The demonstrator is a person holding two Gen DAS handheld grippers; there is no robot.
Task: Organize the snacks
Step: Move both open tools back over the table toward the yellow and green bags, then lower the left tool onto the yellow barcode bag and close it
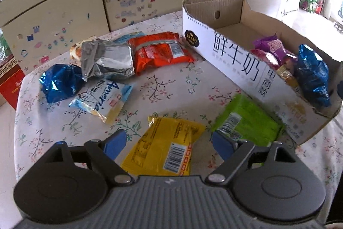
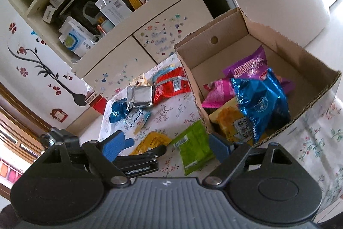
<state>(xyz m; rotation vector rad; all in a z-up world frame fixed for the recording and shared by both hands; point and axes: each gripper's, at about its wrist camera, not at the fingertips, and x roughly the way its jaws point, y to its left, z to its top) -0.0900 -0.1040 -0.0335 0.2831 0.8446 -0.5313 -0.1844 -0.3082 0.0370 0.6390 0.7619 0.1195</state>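
Observation:
An open cardboard box (image 1: 235, 61) (image 2: 197, 53) stands at the table's right and holds a blue packet (image 2: 259, 104), purple (image 2: 246, 65), pink and yellow packets. On the floral tablecloth lie a yellow packet (image 1: 169, 143), green packet (image 1: 246, 121) (image 2: 193, 147), orange-red packet (image 1: 158, 50), silver packet (image 1: 109, 59), blue foil packet (image 1: 57, 83) and a light-blue packet (image 1: 103, 98). My left gripper (image 1: 169, 143) is open, its jaws on either side of the yellow packet, just above it. My right gripper (image 2: 169, 147) is open and empty, raised beside the box.
A cream cabinet (image 1: 96, 5) with stickers stands behind the table, with cluttered shelves (image 2: 96, 3) above. A red box (image 1: 10, 83) sits at far left on the floor. The left gripper's body shows in the right wrist view (image 2: 137, 162).

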